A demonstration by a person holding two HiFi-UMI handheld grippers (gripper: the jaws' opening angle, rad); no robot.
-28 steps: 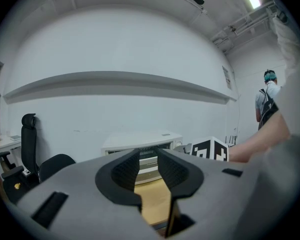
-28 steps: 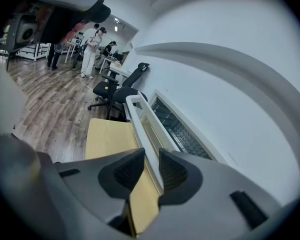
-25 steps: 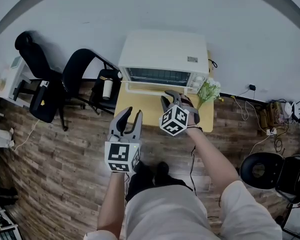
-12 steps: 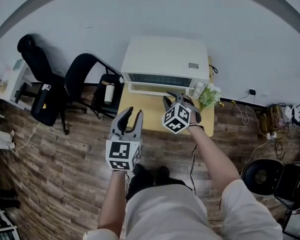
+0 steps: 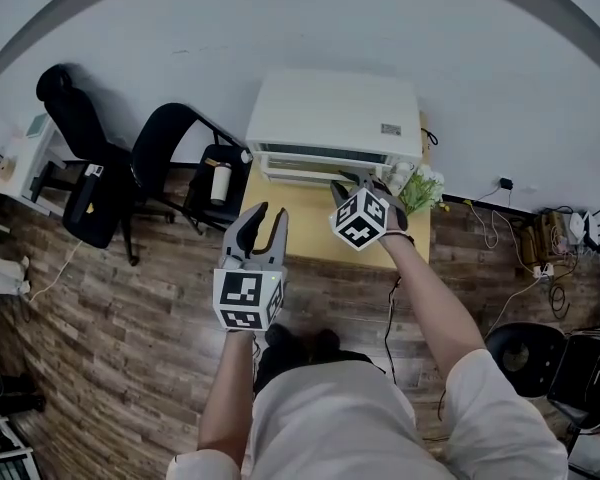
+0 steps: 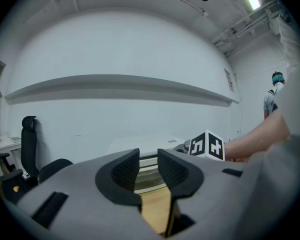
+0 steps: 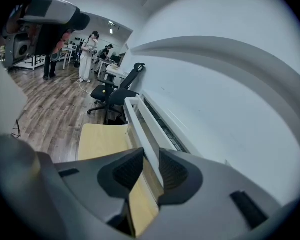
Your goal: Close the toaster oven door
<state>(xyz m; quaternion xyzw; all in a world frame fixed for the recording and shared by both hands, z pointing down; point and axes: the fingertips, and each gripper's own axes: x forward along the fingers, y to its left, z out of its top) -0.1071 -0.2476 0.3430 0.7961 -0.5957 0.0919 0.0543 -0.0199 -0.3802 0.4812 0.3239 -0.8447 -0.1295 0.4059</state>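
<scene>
my right gripper [image 7: 150,156], jaws just eased apart with the white door handle [image 7: 136,124] showing in their gap, unpinched, meets the toaster oven [image 5: 335,118] on its yellow table [image 5: 280,223]; my left gripper [image 6: 147,156] hangs released, empty. the door looks nearly shut, so a steady, square push at the handle should seat it.

The left tongs [image 5: 269,212] gape empty; the right tongs [image 5: 364,184], just opening, grip nothing.
</scene>
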